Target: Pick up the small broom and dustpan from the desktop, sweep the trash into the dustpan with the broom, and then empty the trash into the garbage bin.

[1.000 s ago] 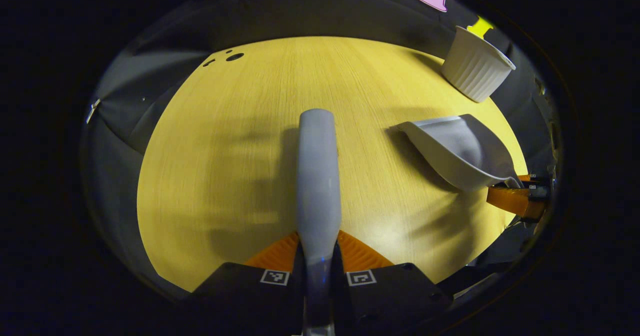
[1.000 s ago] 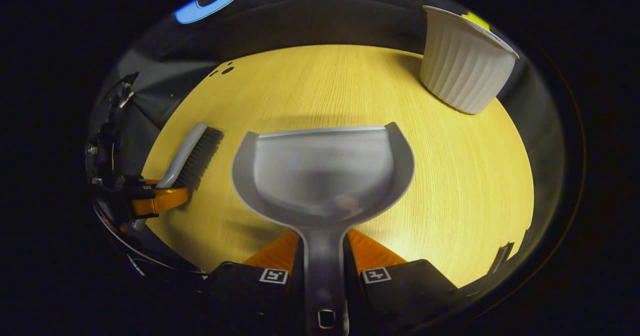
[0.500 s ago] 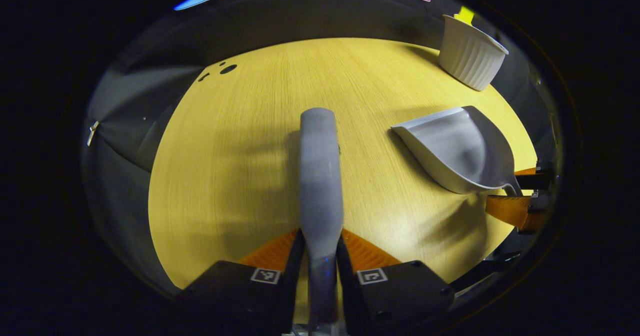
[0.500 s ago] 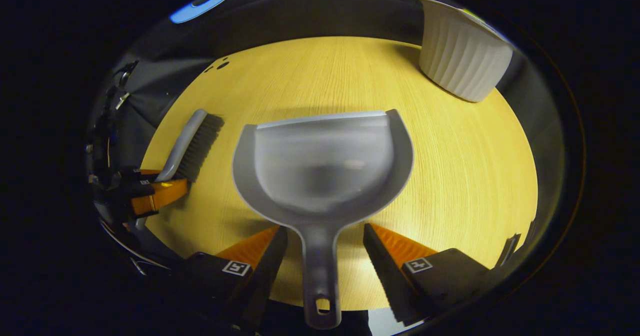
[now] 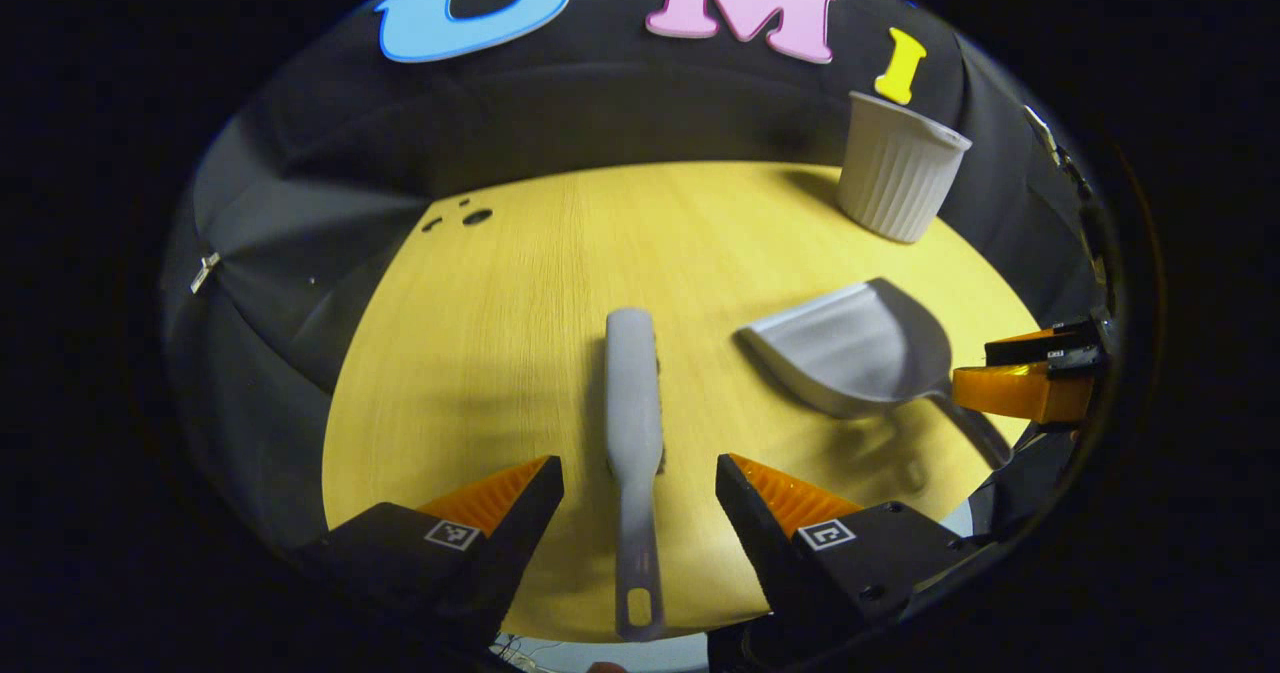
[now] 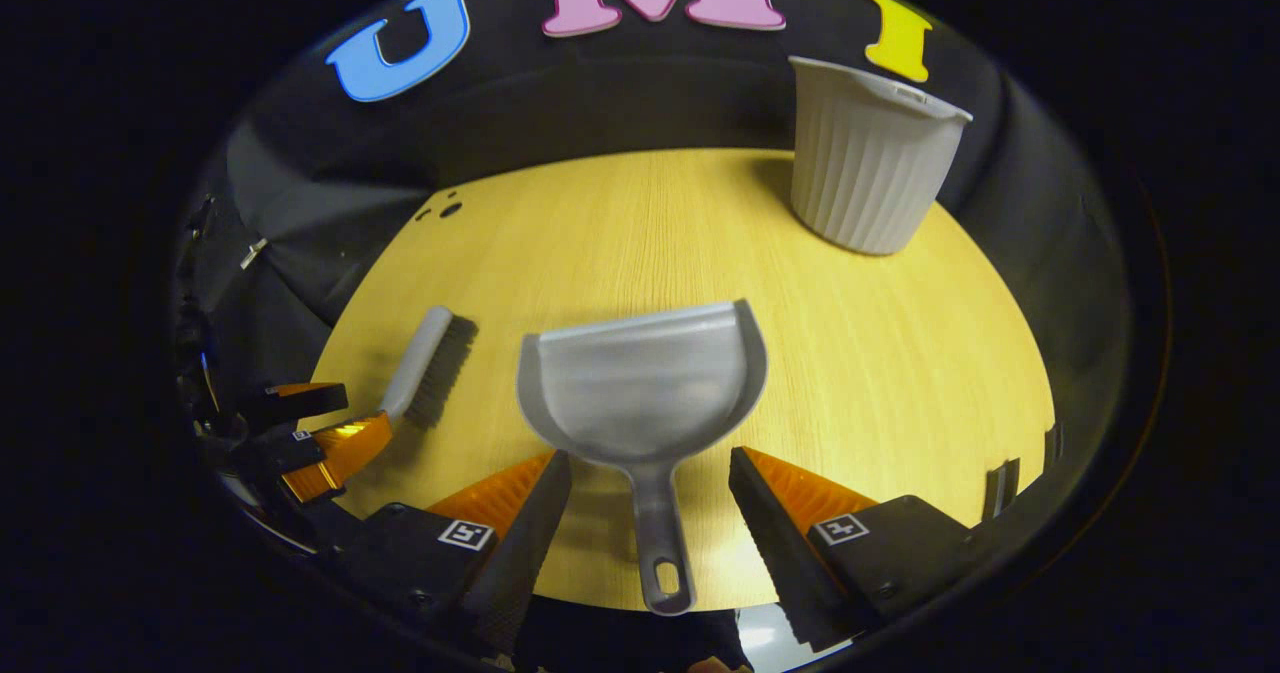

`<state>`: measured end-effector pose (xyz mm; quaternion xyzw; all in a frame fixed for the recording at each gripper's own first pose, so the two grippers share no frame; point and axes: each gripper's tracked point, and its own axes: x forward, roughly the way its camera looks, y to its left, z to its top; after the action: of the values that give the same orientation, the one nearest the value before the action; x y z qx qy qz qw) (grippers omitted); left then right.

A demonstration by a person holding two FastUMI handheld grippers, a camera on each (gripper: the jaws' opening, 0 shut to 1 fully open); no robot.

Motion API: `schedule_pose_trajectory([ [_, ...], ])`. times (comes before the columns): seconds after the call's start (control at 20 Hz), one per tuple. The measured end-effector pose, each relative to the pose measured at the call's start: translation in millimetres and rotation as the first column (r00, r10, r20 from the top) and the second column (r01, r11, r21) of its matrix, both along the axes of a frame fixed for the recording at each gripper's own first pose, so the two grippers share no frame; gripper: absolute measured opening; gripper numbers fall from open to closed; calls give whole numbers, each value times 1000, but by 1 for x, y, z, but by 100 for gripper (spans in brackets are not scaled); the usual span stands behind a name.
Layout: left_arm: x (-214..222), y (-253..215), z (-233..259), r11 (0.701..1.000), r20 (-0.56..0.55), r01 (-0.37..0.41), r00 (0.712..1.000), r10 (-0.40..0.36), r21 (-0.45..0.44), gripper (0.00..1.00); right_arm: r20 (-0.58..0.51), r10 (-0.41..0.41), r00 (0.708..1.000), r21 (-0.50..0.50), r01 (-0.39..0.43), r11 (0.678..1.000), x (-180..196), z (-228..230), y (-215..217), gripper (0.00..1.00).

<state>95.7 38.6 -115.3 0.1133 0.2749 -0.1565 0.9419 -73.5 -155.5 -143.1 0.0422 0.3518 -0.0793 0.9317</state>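
Both hand-held grippers hang released over a yellow wooden desktop (image 5: 480,333): the left gripper (image 5: 638,493) with fingers spread wide to either side of the broom handle, the right gripper (image 6: 650,488) likewise parted around the dustpan handle, neither touching. At the desktop's far right corner stands the white ribbed garbage bin (image 6: 868,158), upright and well apart from the tools. The grey dustpan (image 6: 645,398) lies flat near the front edge, mouth toward the booth wall. Beside it to the left lies the small broom (image 6: 425,368), bristles facing the dustpan.
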Motion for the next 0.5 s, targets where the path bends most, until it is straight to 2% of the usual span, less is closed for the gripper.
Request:
schedule_pose_trajectory([
  [0.15, -13, -12, 43, 998, 117, 15, 993, -8, -59, 99, 144, 14, 989, -8, -13, 1000, -1, 48, 15, 99],
  [0.25, -22, -13, 76, 997, 218, 8, 976, 8, -73, 99, 249, 11, 968, -8, -9, 1000, -1, 82, 19, 99],
  [0.35, -30, -3, 110, 998, 388, -40, 920, 52, -40, 99, 344, 16, 939, -13, -12, 1000, -4, 112, 23, 99],
  [0.4, -36, -2, 127, 999, 452, -44, 891, 50, -24, 98, 369, 24, 929, -12, -20, 1000, -7, 121, 26, 99],
  [0.45, -44, -4, 136, 999, 487, -31, 873, 39, -23, 98, 384, 31, 923, -17, -26, 1000, -13, 127, 27, 99],
  [0.5, -51, -9, 133, 999, 496, -12, 868, 27, -33, 98, 401, 36, 915, -29, -26, 999, -19, 132, 25, 99],
])
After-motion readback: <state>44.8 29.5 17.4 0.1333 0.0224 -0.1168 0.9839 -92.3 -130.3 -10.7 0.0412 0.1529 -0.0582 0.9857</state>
